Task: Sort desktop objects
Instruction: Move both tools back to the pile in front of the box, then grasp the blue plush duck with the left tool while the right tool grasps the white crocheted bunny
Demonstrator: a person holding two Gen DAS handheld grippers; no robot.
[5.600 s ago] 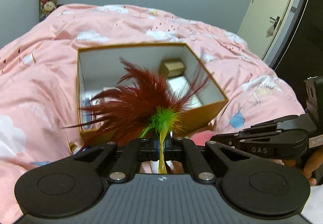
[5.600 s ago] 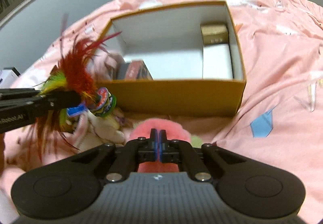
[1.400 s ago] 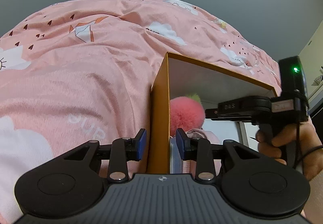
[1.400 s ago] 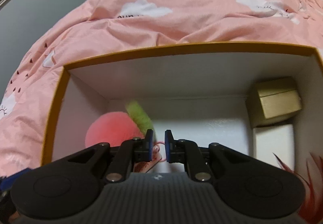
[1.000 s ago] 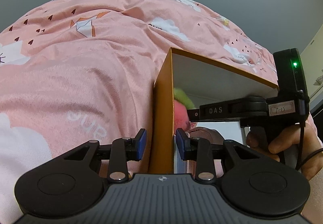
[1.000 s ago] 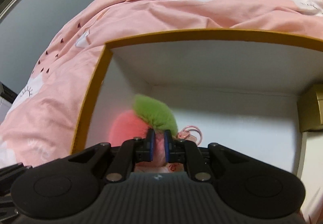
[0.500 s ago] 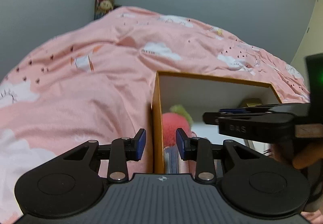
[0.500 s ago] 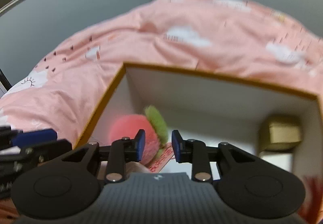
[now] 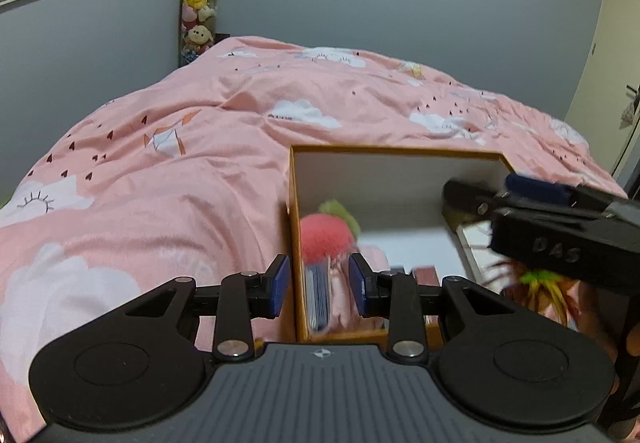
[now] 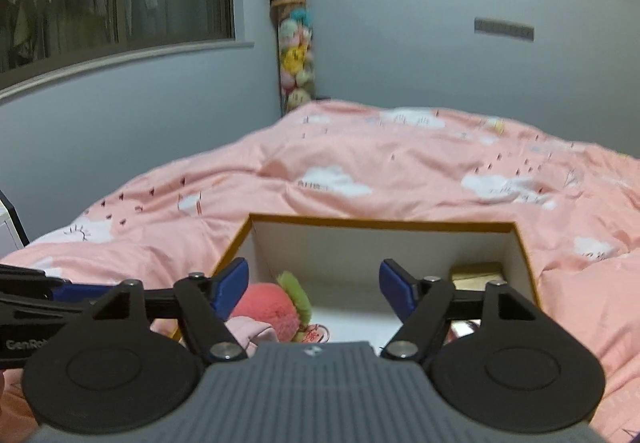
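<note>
An orange cardboard box [image 9: 298, 227] with a white inside sits on the pink bed; it also shows in the right wrist view [image 10: 384, 224]. A pink plush peach with a green leaf [image 9: 326, 233] lies in its left corner, also in the right wrist view [image 10: 266, 309]. A red and green feather toy [image 9: 532, 285] lies at the box's right. My left gripper [image 9: 319, 285] is open and empty, straddling the box's left wall. My right gripper [image 10: 314, 285] is wide open and empty, above the box's near side.
A gold box [image 10: 476, 275] and a white box [image 9: 476, 243] sit at the box's right end. The pink duvet [image 9: 160, 171] spreads all around. A column of plush toys [image 10: 294, 43] stands against the grey wall.
The right gripper let go of the pink plush peach inside the box, opened wide and lifted back. The left gripper rose and pulled back a little, still open over the box wall.
</note>
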